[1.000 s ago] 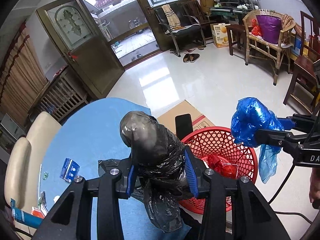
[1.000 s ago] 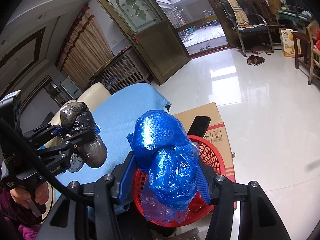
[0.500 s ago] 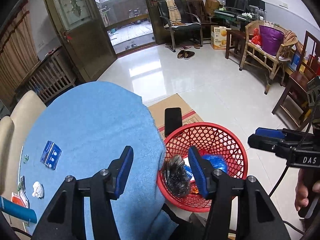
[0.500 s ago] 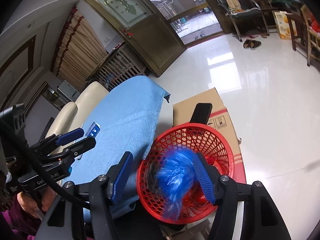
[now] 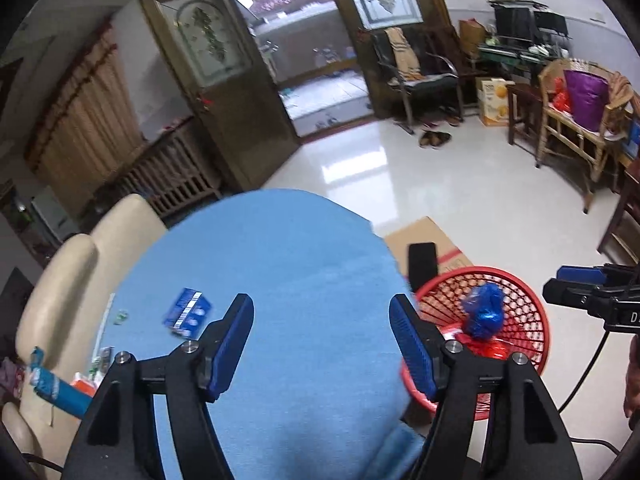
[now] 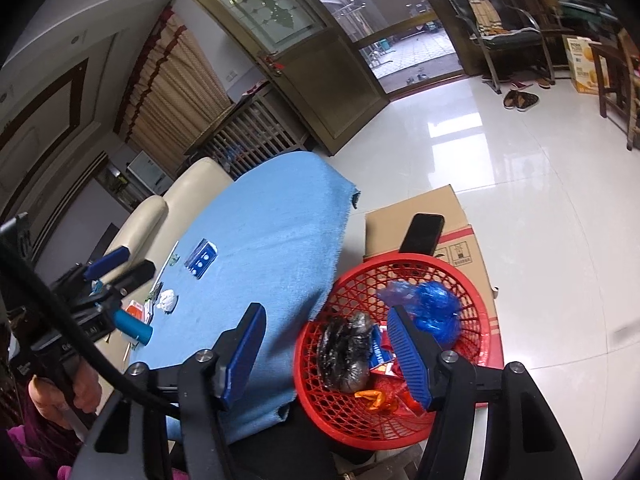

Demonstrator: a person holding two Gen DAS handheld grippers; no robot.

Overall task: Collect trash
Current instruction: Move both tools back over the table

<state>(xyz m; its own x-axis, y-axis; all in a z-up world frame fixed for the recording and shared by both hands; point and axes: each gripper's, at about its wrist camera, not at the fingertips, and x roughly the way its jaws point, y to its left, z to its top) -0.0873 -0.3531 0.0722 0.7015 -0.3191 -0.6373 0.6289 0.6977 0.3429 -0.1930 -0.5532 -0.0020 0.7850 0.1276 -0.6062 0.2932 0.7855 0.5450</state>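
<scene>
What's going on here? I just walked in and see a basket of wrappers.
A person is clearing trash off a table with a gripper in each hand. The black bag and the blue bag now lie in the red basket. The left gripper, jaws just opened, is empty over the blue cloth; the right gripper is open too. A blue packet and crumpled paper remain.

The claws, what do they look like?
Each claw, left and right, is a black forked frame with silver bolts and two flat, ridged blue pads. White lettering marks the sides. A black cable runs off the left one. A magenta sleeve shows by the hand.
</scene>
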